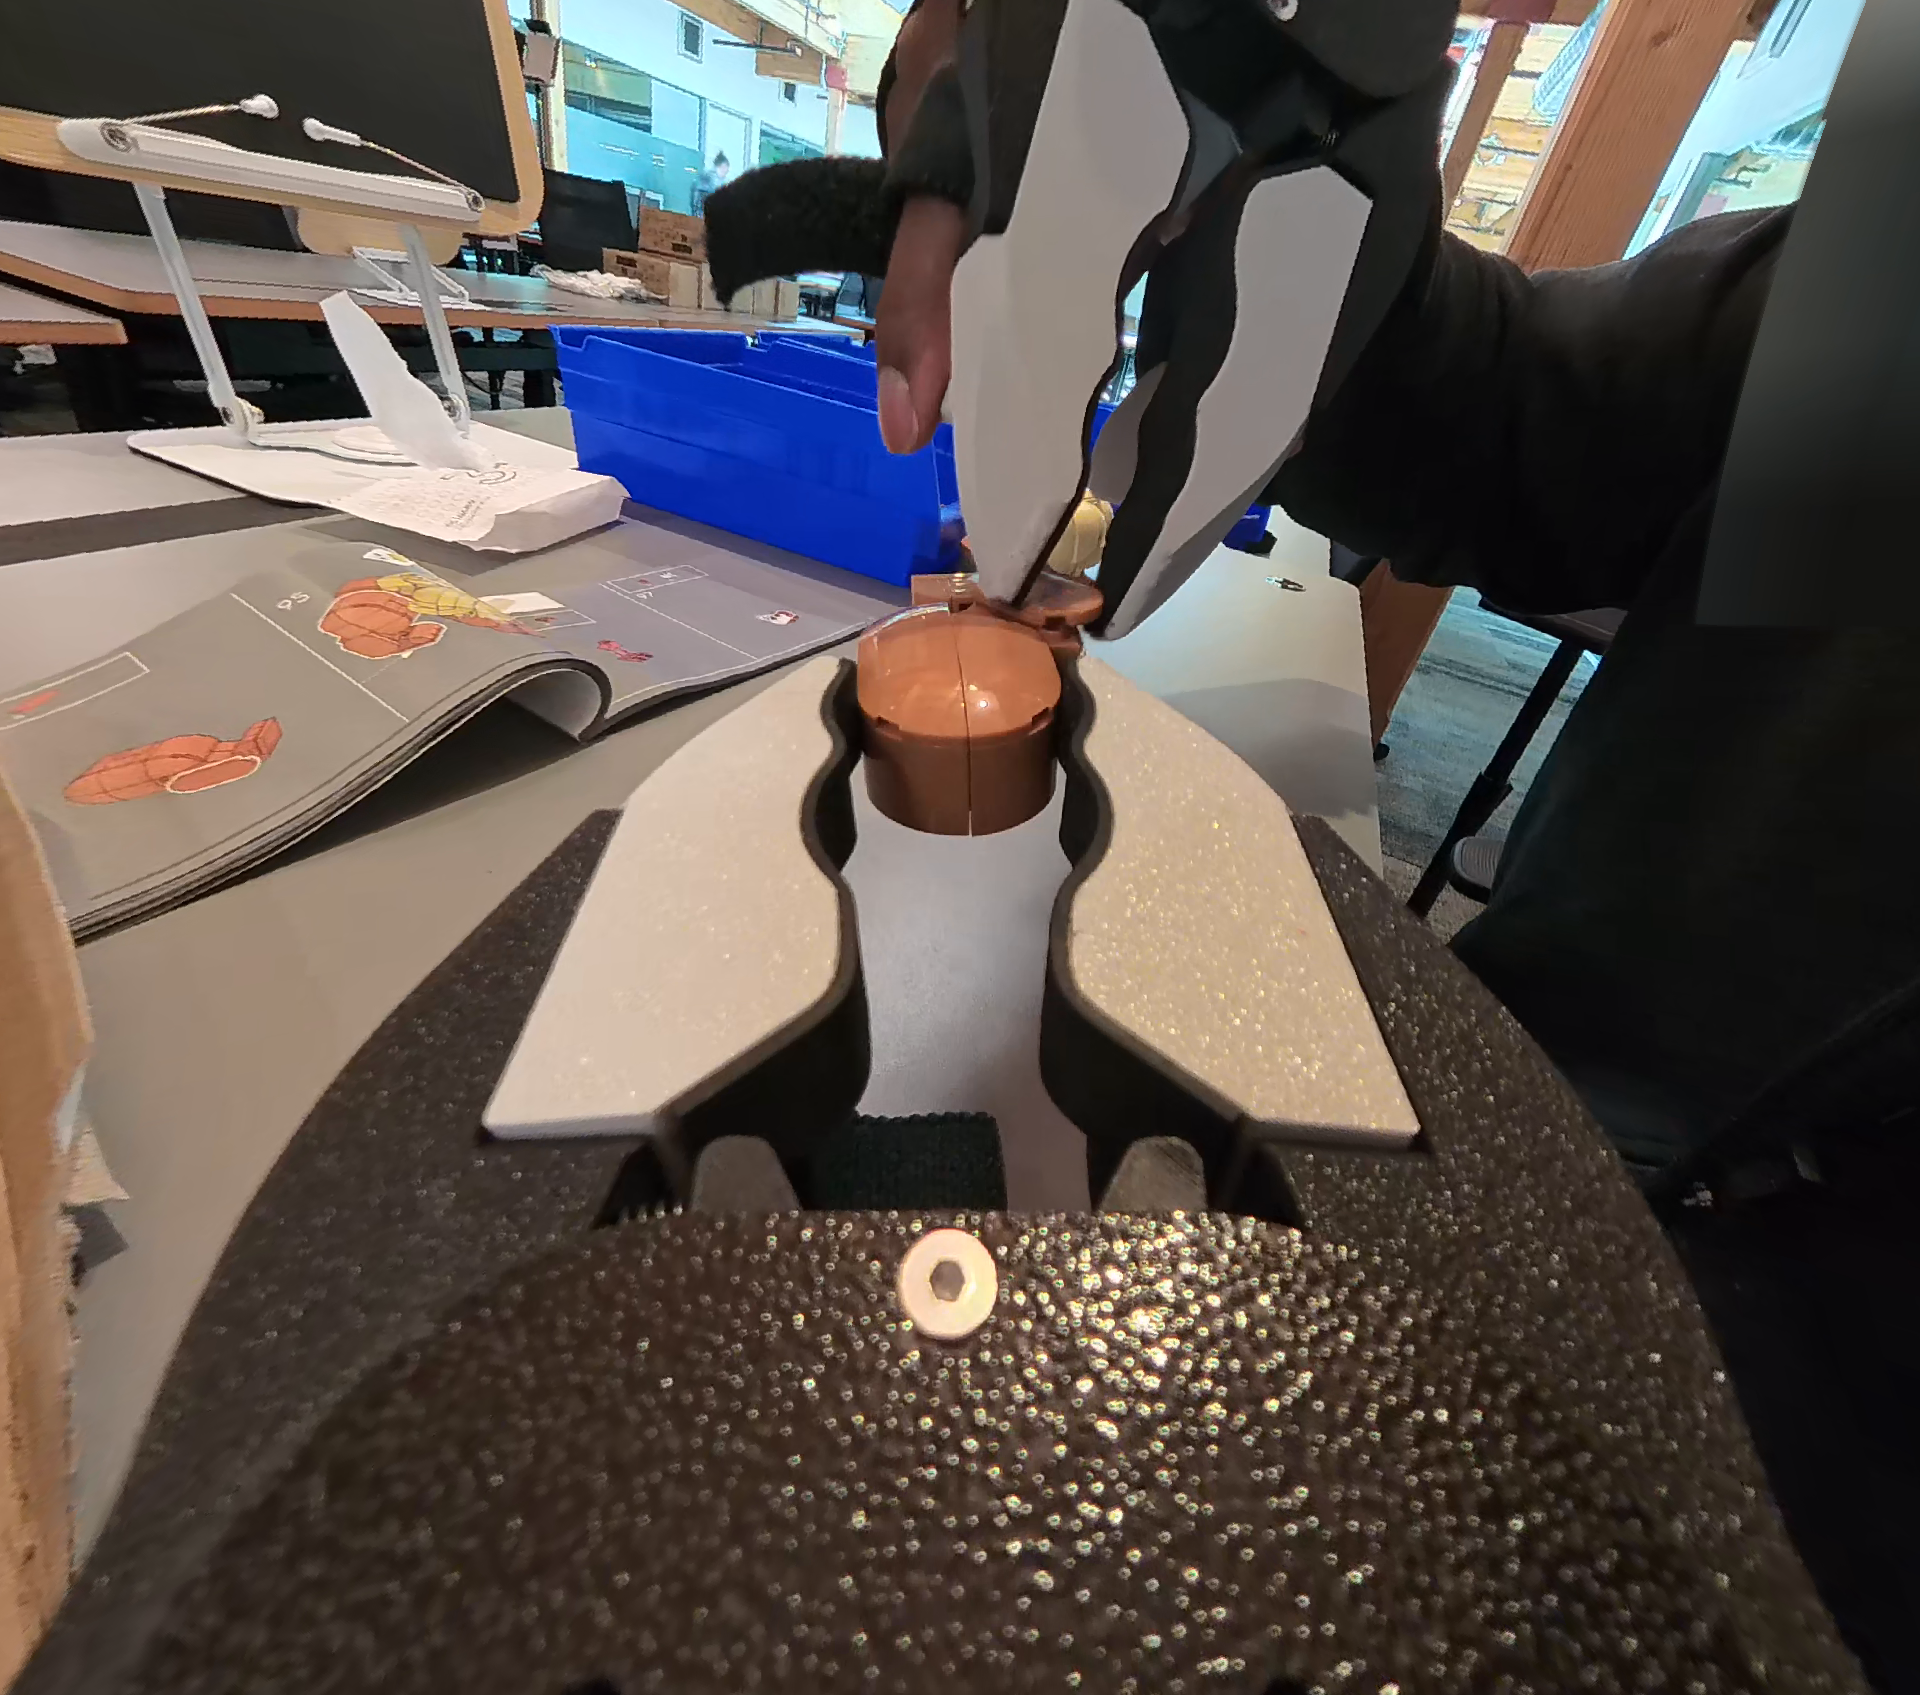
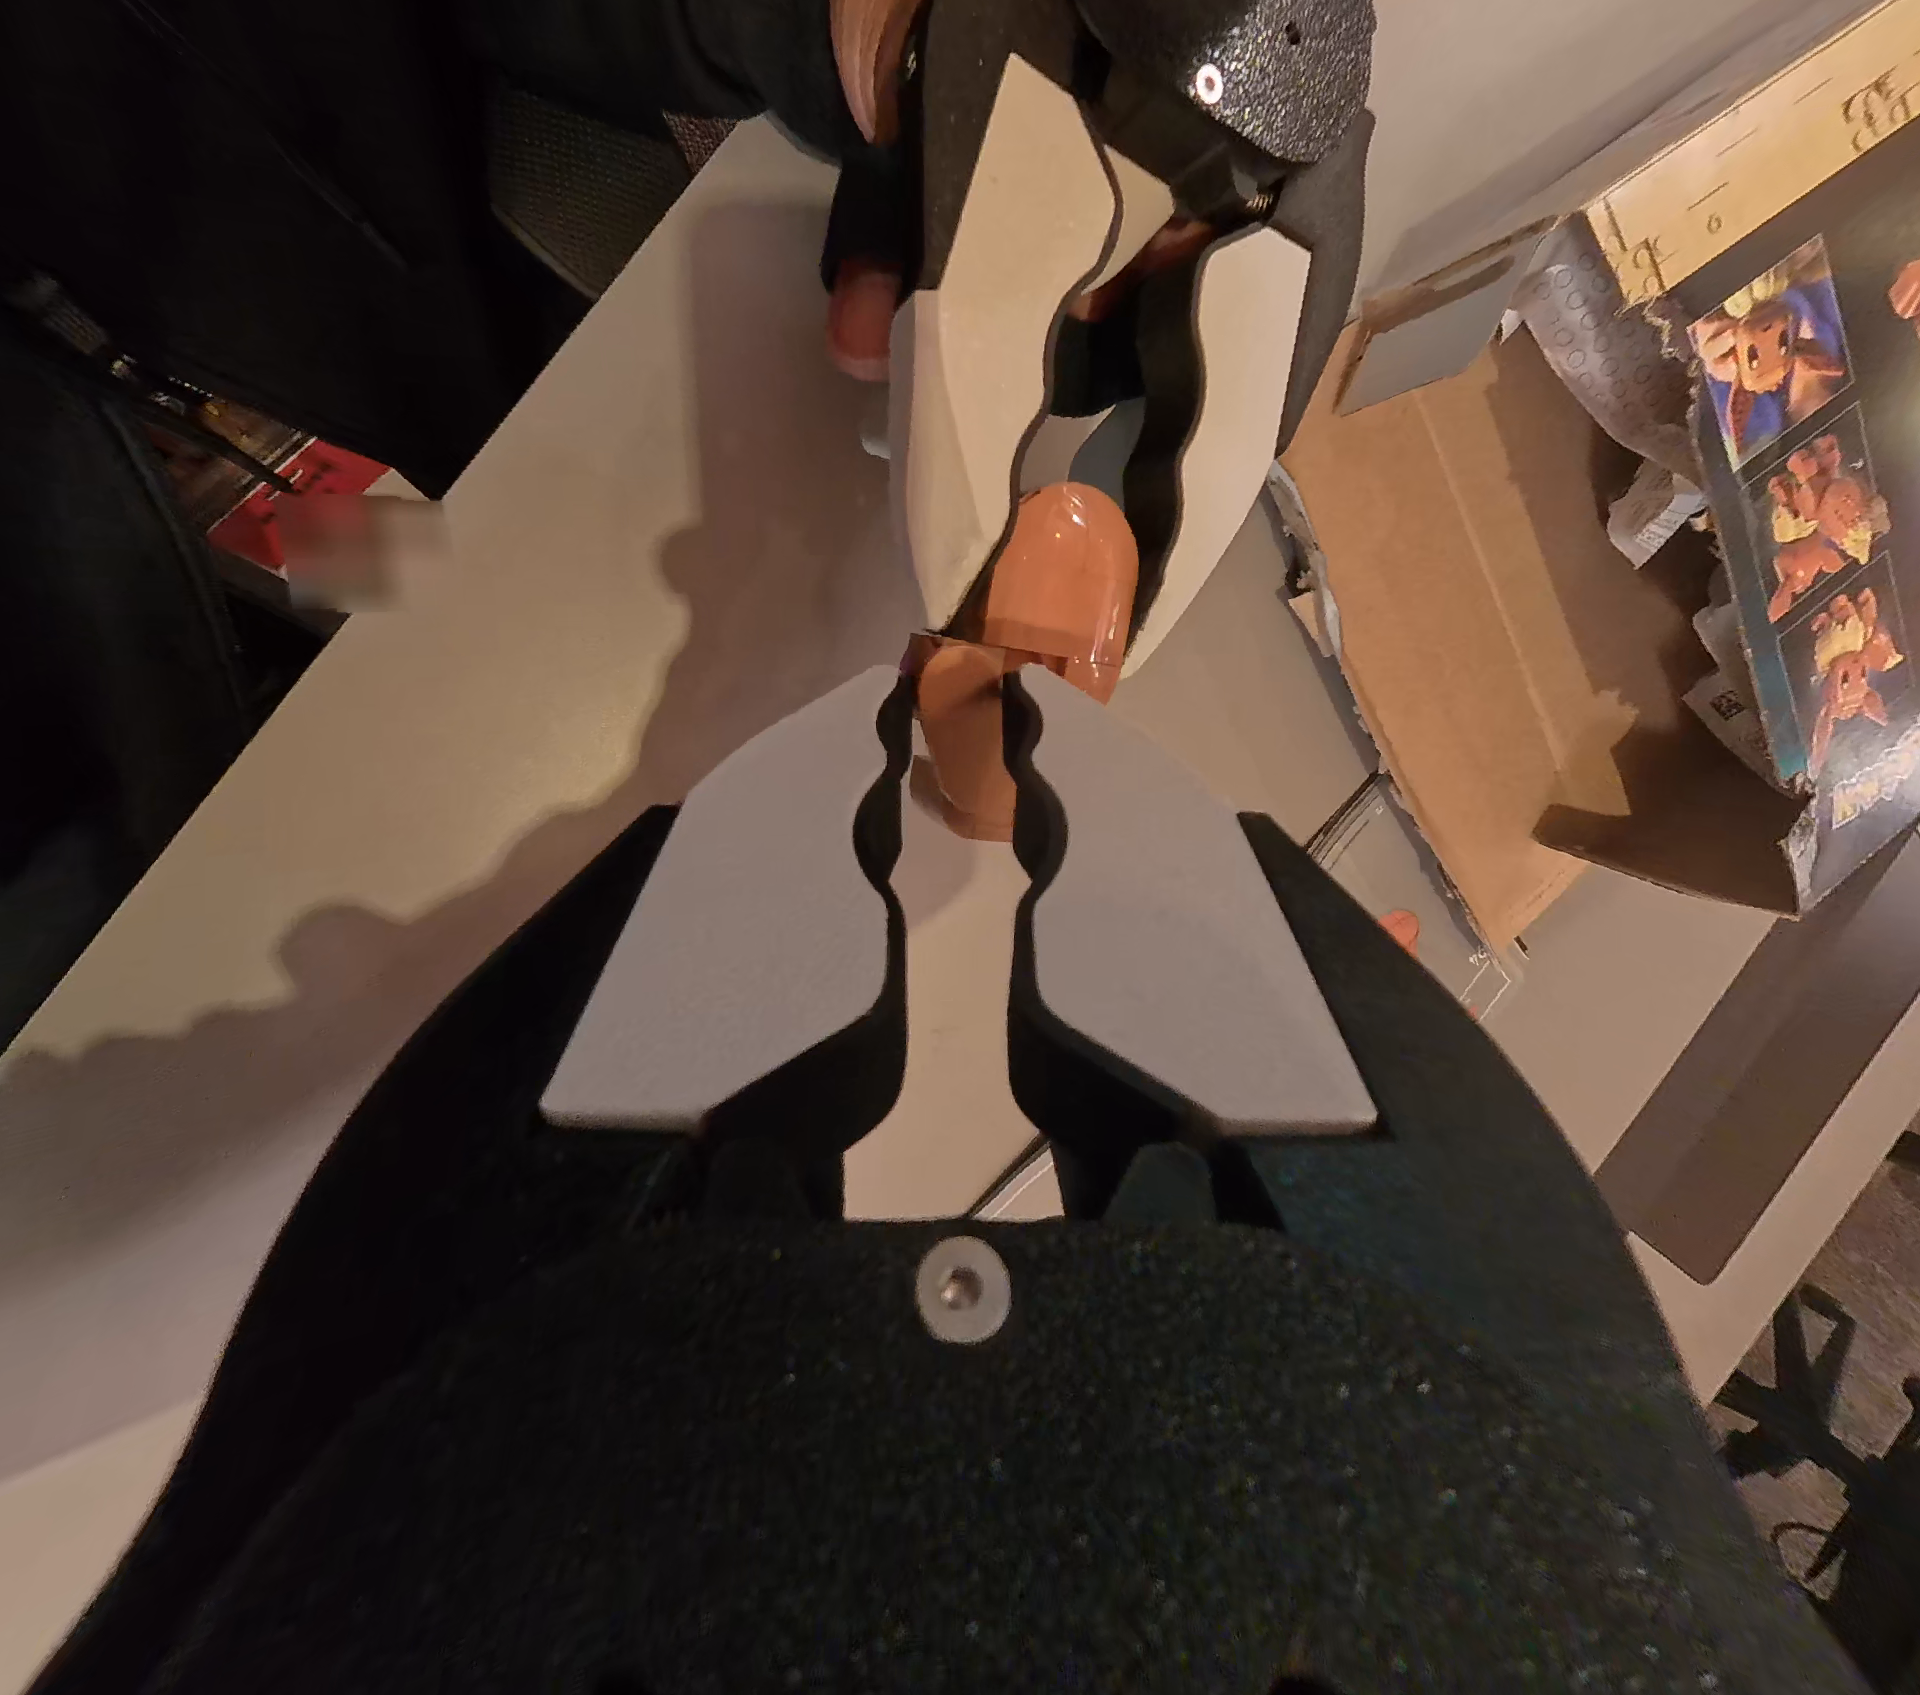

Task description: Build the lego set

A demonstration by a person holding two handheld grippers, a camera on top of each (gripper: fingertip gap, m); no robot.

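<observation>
The left gripper (image 1: 961, 741) pinches a brown, dome-topped plastic piece (image 1: 961, 726); both pads (image 1: 1086, 710) press against its round sides, and it hangs in the air above the grey worktop (image 1: 312, 970), not resting on it. The right gripper (image 1: 1049, 601) comes down from above and meets it tip to tip, its jaws closed on a second, flatter brown piece (image 1: 1065, 606) that touches the far top edge of the domed one. In the right wrist view that smaller piece (image 2: 961, 741) sits between the right gripper's pads (image 2: 1029, 720), which press on it from both sides, while the domed piece (image 2: 1065, 580) lies just beyond, held in the other gripper's jaws. A gloved hand (image 1: 914, 170) steers the right gripper. Toward the left edge of the worktop lies an open instruction booklet (image 1: 312, 689), with a crumpled white paper bag (image 1: 488, 492) behind it and a white stand (image 1: 260, 274) at the back left corner. A blue bin (image 1: 748, 450) stands at the far edge, behind the grippers. Off the worktop's other side, an opened cardboard box (image 2: 1610, 606) with printed pictures rests on a lower surface.
</observation>
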